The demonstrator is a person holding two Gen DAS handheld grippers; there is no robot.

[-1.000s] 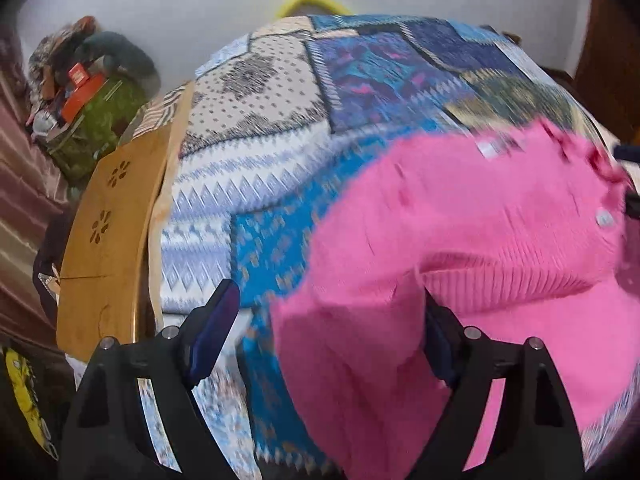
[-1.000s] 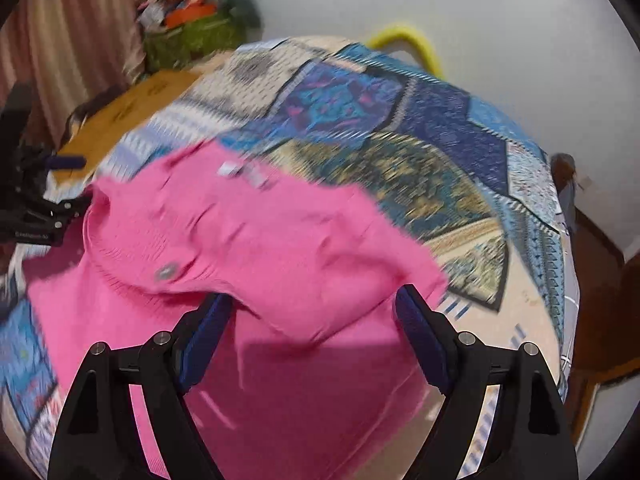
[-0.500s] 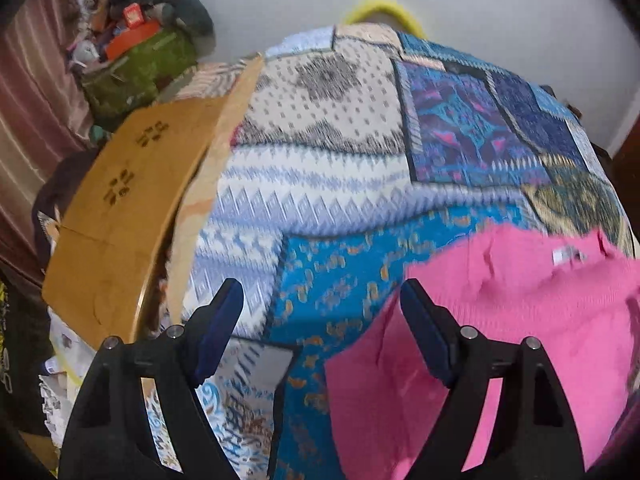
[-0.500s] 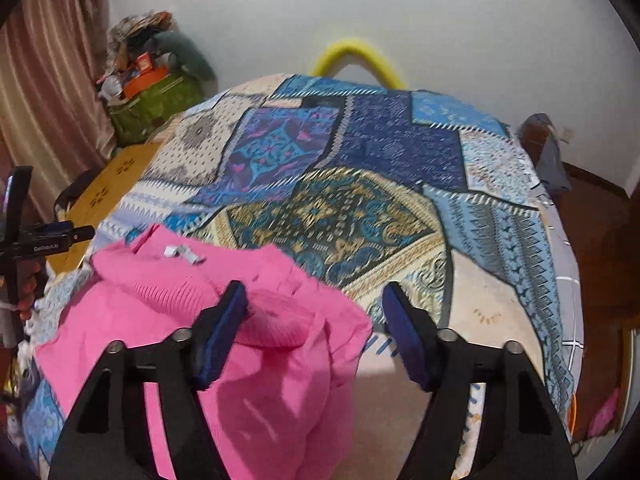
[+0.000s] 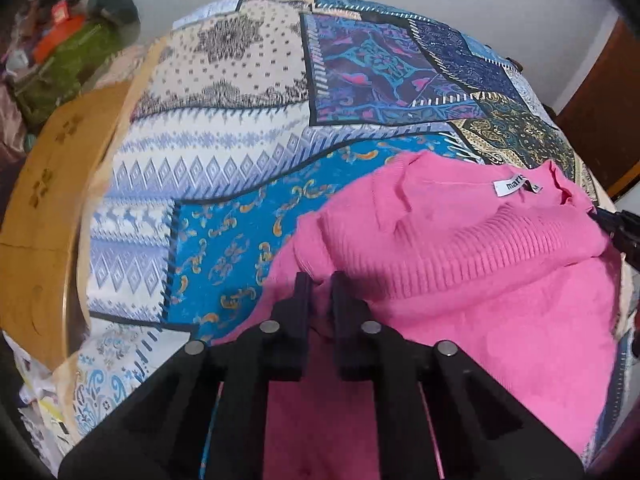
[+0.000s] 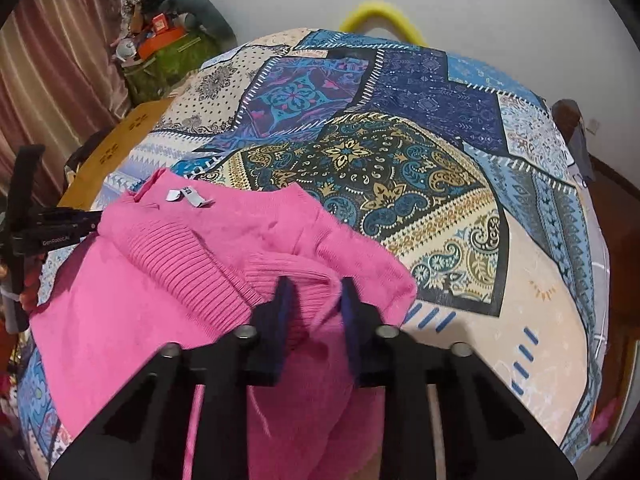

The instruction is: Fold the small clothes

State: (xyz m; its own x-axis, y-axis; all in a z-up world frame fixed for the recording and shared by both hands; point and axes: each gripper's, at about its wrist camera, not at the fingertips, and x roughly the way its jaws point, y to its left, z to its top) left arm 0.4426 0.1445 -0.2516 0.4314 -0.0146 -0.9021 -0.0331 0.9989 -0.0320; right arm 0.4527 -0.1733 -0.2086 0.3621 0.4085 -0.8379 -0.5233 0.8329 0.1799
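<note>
A pink knitted sweater (image 5: 460, 264) lies crumpled on the patchwork bedspread (image 5: 224, 168), its white neck label (image 5: 514, 186) facing up. My left gripper (image 5: 320, 284) is at the sweater's near left edge, its jaws closing with a pinch of pink knit pressed between the pads. In the right wrist view the sweater (image 6: 168, 264) fills the lower left, label (image 6: 188, 197) at its far side. My right gripper (image 6: 314, 292) is at the near right corner, jaws closing on a ribbed fold of the knit. The left gripper's body (image 6: 48, 228) shows at the sweater's left side.
A wooden board (image 5: 40, 220) runs along the bed's left side. A green bag heaped with clutter (image 6: 168, 60) stands by the curtain (image 6: 48, 80). A yellow hoop (image 6: 380, 16) rises behind the bed. A dark wooden door (image 5: 600, 100) is at the right.
Both pairs of jaws, wide apart in the earlier frames, have come together on the sweater's near edge. Both grippers have dropped closer to the garment.
</note>
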